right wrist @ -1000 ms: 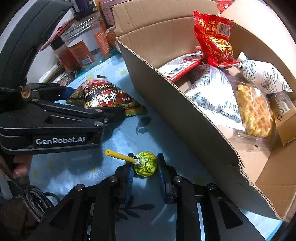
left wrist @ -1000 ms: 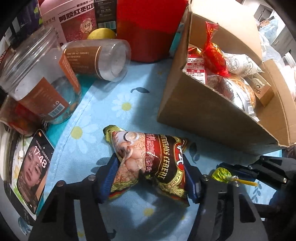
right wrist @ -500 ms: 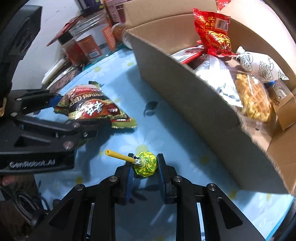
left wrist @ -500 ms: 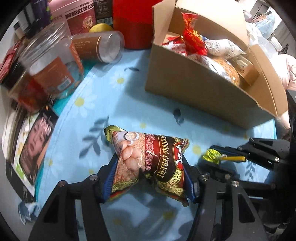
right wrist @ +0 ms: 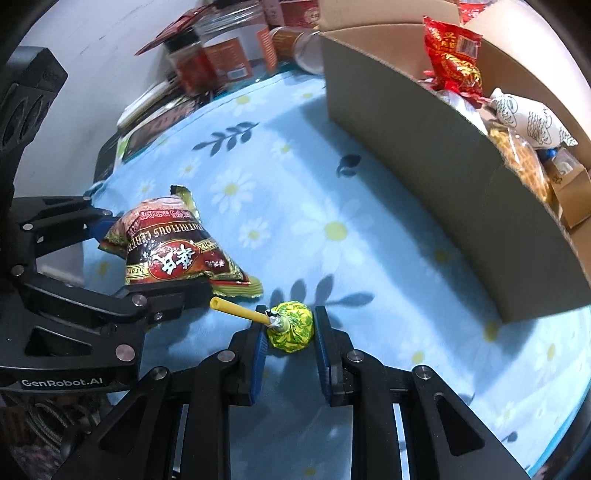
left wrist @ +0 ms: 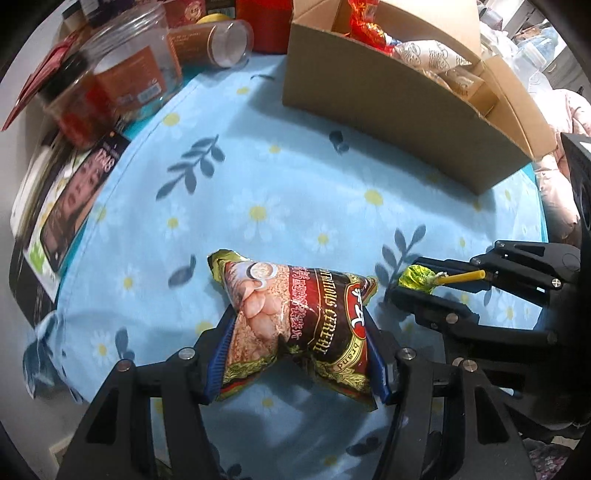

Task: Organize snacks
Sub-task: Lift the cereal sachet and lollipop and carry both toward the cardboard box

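Observation:
My left gripper [left wrist: 297, 339] is shut on a brown and red cereal packet [left wrist: 295, 314] and holds it above the blue flowered cloth [left wrist: 295, 192]. The packet also shows in the right wrist view [right wrist: 166, 247]. My right gripper [right wrist: 290, 338] is shut on a green-wrapped lollipop [right wrist: 291, 326] with a yellow stick; the lollipop also shows in the left wrist view [left wrist: 419, 278]. The open cardboard box [left wrist: 399, 96] of snacks stands at the far right, apart from both grippers, and shows in the right wrist view [right wrist: 461, 177].
Clear plastic jars [left wrist: 133, 70] with orange labels, one lying on its side [left wrist: 214, 40], stand at the far left. A phone and booklets [left wrist: 70, 195] lie at the cloth's left edge. Red boxes [left wrist: 266, 22] stand behind the jars.
Both grippers have pulled back from the box and risen, each still holding its snack. The box and jars now look farther away.

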Tool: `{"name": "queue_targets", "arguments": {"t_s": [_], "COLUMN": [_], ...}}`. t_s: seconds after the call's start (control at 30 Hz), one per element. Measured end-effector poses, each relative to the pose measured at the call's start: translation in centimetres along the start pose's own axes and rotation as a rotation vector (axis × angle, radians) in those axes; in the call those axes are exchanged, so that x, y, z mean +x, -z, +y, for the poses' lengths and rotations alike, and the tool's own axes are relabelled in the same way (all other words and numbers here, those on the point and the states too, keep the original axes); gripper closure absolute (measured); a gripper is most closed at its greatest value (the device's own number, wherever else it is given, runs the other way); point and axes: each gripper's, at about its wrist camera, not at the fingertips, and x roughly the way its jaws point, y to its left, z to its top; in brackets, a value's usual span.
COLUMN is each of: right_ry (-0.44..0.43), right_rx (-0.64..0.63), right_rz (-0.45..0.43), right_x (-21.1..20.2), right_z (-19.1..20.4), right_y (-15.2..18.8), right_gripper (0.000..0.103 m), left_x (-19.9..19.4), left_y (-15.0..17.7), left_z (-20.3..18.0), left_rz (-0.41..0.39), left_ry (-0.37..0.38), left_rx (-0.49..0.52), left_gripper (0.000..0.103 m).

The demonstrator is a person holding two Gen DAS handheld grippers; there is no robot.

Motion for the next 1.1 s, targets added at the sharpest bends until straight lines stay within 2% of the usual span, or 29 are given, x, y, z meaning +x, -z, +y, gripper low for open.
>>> {"name": "queue_targets", "arguments": {"t_s": [0.27,0.33,0.43,0.53,0.63,0.67,0.73,0.77,0.97,1.1], "right_ry": [0.020,0.028,0.045,0.048,0.047,0.048,0.054,0.055,0.017,-0.009], "right_rx": [-0.023,-0.032,-0.052,-0.063,-0.063,-0.062,-0.071,-0.077,-0.078,-0.078], "right_rz": [0.021,0.022,0.025,0.026,0.024,0.023,0.020,0.018,0.020,0.024], "right_x": [0.5,0.6,0.9,1.1,1.2,1.2,1.4,1.4,1.0,0.7], "right_z": [1.0,1.3,1.7,2.0,2.1,2.2,2.4,2.6,2.4,2.7], "right_y": [0.8,0.7,0.5,0.4,0.4,0.4,0.3,0.3,0.4,0.6], "right_gripper": [0.080,0.080,0.079,0.079,0.079,0.079,0.079,0.079,0.079,0.079], "left_x": [1.6,2.5,3.3,3.8,3.9,3.6,3.4,2.8,2.1,1.2], "left_y": [0.7,0.0,-0.3,-0.7,-0.9,-0.8,-0.8,-0.4,-0.3,0.2], "left_z": [0.2,0.9,0.0,-0.8,-1.1,-1.1,-1.2,-1.2,-0.5,-0.1], "left_rz": [0.029,0.033,0.034,0.029,0.011,0.007,-0.009,-0.010,0.004,0.011], "left_ry": [-0.001,-0.013,-0.062,-0.102,-0.087,-0.086,-0.089,-0.087,-0.047,-0.047], "left_rx": [-0.030,-0.013,0.028,0.055,0.050,0.051,0.067,0.069,0.032,0.011], "left_gripper": [0.041,0.039,0.037,0.031,0.029,0.030,0.042,0.044,0.047,0.047]}}
